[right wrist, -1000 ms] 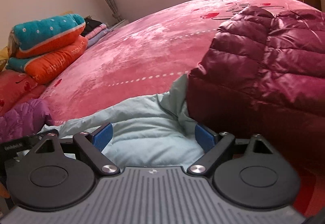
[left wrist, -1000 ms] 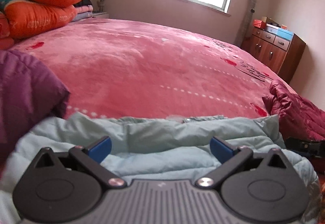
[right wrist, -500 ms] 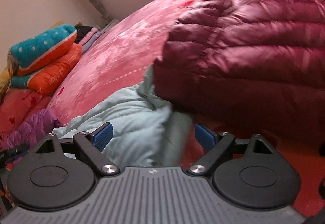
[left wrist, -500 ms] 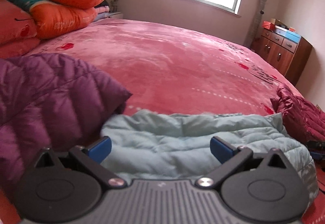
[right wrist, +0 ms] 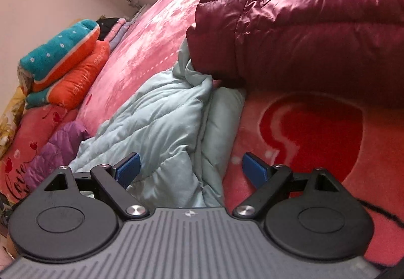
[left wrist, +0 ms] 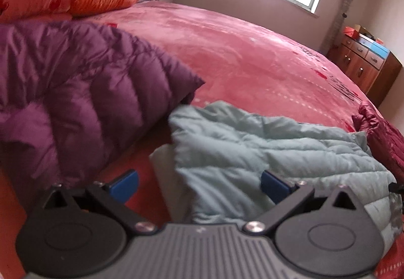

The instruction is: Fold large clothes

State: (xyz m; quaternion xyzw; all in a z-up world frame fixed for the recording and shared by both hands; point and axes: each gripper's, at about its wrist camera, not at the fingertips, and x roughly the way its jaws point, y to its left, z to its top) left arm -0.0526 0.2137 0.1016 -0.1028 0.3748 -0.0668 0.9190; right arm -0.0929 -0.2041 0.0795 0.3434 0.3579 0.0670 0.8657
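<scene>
Pale-blue jacket lies flat on the bed, ready for folding; left tool and right tool gape wide, empty, at six o'clock.

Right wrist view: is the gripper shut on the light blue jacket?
No. The right gripper stands open, the light blue jacket lying between its fingers ungripped.

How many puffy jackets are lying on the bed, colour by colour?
Light blue jacket: 1
Purple jacket: 1
Dark red jacket: 1
Total: 3 jackets
</scene>
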